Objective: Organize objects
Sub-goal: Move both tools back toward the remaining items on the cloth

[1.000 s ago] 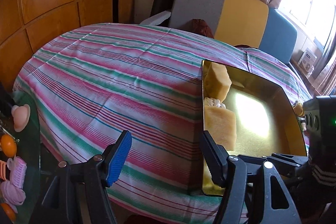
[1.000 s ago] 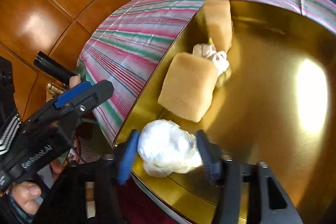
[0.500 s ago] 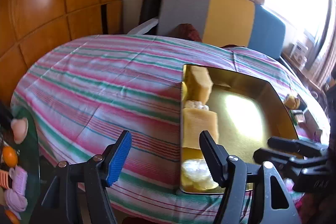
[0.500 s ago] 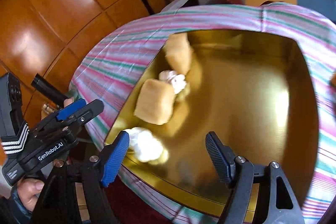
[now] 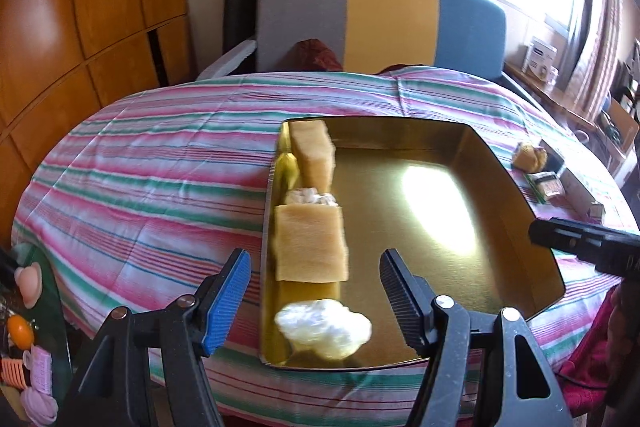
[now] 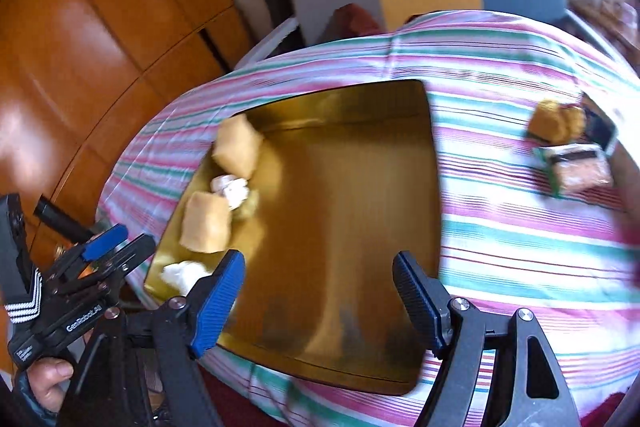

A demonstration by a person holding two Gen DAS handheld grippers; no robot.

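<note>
right wrist: gripper (image 6: 318, 291) open, apparently empty

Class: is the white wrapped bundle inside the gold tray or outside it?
Inside. The white bundle lies on the gold tray floor, in its near left corner, no tongs touching it.

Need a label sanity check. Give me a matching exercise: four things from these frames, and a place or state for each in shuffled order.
Things:
1. white wrapped bundle
2. near tan block
3. green-edged packet
4. right gripper

Places or states:
A. on the striped cloth, outside the tray
B. open, nothing between its fingers
C. nearest corner of the gold tray
D. in the tray, beyond the bundle

Pairs: 1-C, 2-D, 3-A, 4-B
</note>
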